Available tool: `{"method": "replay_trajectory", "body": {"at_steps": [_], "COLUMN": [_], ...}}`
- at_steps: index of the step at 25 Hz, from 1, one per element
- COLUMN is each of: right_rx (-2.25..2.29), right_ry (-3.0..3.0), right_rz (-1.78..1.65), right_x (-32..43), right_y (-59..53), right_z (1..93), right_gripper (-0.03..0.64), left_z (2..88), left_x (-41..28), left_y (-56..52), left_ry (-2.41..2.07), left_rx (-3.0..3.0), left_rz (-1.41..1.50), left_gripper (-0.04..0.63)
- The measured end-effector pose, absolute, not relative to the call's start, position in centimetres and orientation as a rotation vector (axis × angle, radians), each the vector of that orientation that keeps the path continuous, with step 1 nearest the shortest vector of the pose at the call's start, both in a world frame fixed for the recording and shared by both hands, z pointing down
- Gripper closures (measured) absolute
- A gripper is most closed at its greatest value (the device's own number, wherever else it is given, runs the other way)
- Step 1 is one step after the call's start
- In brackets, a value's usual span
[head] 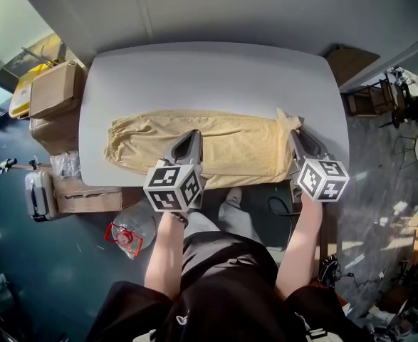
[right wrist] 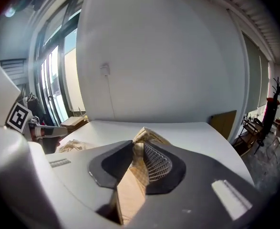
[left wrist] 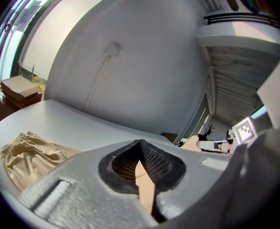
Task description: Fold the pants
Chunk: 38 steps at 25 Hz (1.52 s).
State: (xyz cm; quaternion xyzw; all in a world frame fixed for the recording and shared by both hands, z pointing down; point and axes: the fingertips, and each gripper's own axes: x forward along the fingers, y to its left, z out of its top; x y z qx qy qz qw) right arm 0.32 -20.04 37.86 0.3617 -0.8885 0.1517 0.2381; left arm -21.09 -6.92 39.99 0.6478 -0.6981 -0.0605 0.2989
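Pants [head: 230, 144] are lying flat on the pale worktop [head: 194, 77], near its 6 o'clock edge, with the long axis running from 9 o'clock to 3 o'clock and a gathered end pointing to 9 o'clock.

The left gripper [head: 189, 142] is biting the near long edge at about mid-length. In the left gripper view its fingers [left wrist: 154, 163] are closing on a strip of tan cloth [left wrist: 144, 187].

The right gripper [head: 298, 140] is holding the 3 o'clock end, where a corner of fabric is standing up. In the right gripper view its fingers [right wrist: 156, 163] are pinching a bunched fold [right wrist: 130, 190].

Both grippers are reaching in from 6 o'clock, so the cloth is stretching away from them toward 12 o'clock and 9 o'clock. The right one is nearer the free end, so I judge it is leading any fold along the length toward 9 o'clock.

The worktop beyond the pants is looking bare. Cardboard boxes [head: 52, 91] are sitting off its 9 o'clock side, and a clear bottle [head: 134, 234] is lying on the floor at 7 o'clock. Neither is getting in the way.
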Motion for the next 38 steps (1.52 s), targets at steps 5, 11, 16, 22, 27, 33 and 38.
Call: {"method": "replay_trajectory", "body": {"at_steps": [5,11,16,22,27,33,38], "right_rx": [0.873,0.550,0.128,0.030,0.027,0.120,0.266], "right_ry": [-2.443,-2.342,-2.133,-2.063,-2.146,-2.296,-2.444], "right_rz": [0.324,0.145,0.016,0.033,0.156,0.202,0.199], "right_x": [-5.5,-13.7,-19.2,-19.9,-20.4,-20.5,-19.5], "right_y": [-17.5,-11.3,-1.1,3.7,3.8,1.8,-1.6], "right_z": [38.0,43.1,53.7,60.1,58.5,54.8,50.4], "right_gripper": [0.538,0.553,0.557,0.502,0.485,0.501,0.538], "left_z": [40.1,41.2,44.4,47.5,46.9,45.8,44.9], "left_x": [-24.3,-28.2,-29.9,-31.2,-30.8,-29.2,-27.4], "left_y": [-3.8,0.8,4.9,8.8,8.3,6.5,4.0], "left_ry": [-1.902,-1.965,-1.976,-1.972,-1.966,-1.939,-1.901], "left_rx": [1.666,1.557,1.451,1.370,1.401,1.470,1.539], "left_rz": [-0.183,-0.183,-0.141,-0.122,-0.140,-0.140,-0.124], "left_gripper": [0.592,0.592,0.592,0.592,0.592,0.592,0.592]}}
